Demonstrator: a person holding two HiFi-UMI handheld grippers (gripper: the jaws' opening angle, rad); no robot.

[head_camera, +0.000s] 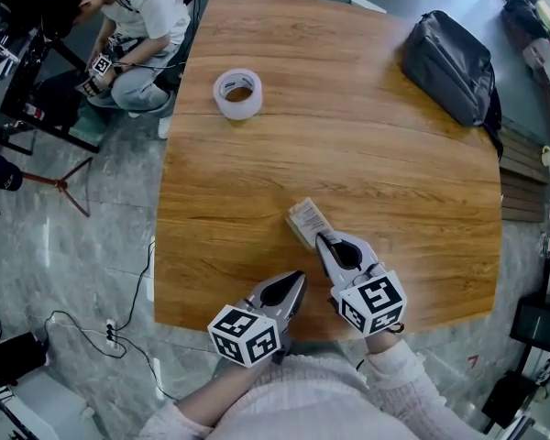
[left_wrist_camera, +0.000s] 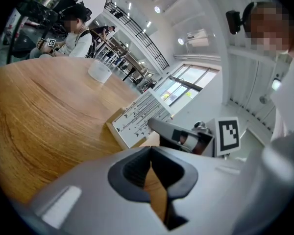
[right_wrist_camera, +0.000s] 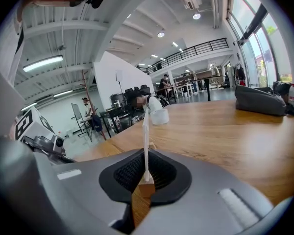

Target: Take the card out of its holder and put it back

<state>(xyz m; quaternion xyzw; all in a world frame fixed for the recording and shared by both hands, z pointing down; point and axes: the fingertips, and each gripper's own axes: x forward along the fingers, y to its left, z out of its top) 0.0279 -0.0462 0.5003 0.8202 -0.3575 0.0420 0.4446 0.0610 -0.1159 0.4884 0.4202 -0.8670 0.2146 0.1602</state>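
Right gripper (right_wrist_camera: 146, 163) jaws pressed onto the thin card (right_wrist_camera: 146, 136), card upright in its wooden holder (right_wrist_camera: 147, 189) near the bench (head_camera: 367, 154) front edge, left gripper (left_wrist_camera: 151, 153) just beside, jaws together and empty, tape roll (head_camera: 237, 93) and bag (head_camera: 449, 62) well apart, open wood between.

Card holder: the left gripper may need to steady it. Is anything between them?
Nothing visible: only bare table lies between left gripper and card holder. The right gripper holds the card, off that line.
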